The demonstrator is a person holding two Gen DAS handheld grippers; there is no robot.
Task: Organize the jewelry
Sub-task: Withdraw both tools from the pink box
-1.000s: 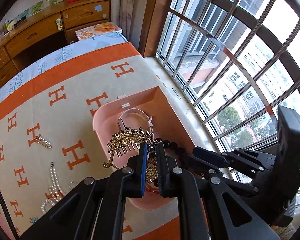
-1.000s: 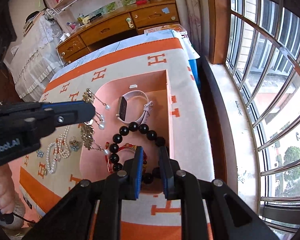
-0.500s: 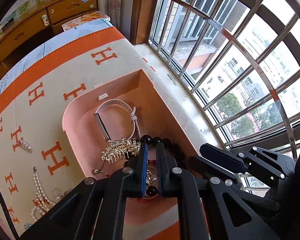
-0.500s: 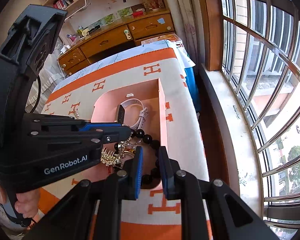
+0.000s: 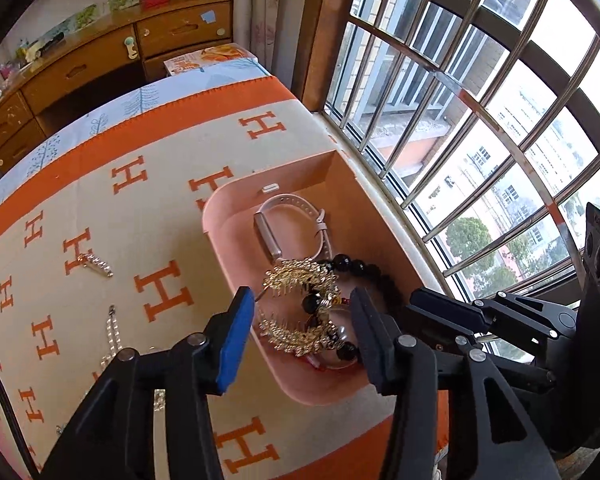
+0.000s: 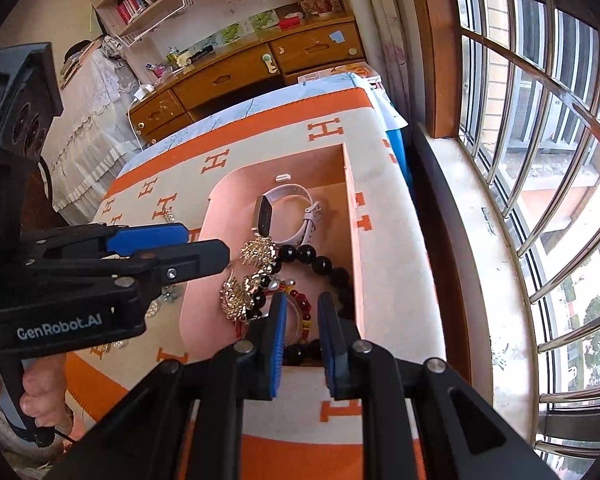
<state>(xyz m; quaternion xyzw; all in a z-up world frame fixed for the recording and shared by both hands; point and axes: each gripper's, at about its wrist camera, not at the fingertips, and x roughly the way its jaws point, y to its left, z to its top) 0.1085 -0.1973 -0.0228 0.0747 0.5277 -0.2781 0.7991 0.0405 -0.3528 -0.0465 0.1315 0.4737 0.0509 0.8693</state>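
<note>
Earrings (image 5: 300, 308), gold and filigreed, lying loose in pink tray (image 5: 236, 264) between spread left gripper (image 5: 300, 332) fingers, likely handling light, snaggy, fragile, best pinched at hooks; right gripper (image 6: 302, 340) hovering nearly closed, empty.

Your left gripper's (image 5: 302, 312) fingers hide part of the pearl strands (image 5: 114, 336), your right gripper (image 6: 302, 320) covers the red bracelet's (image 6: 300, 308) near side
</note>
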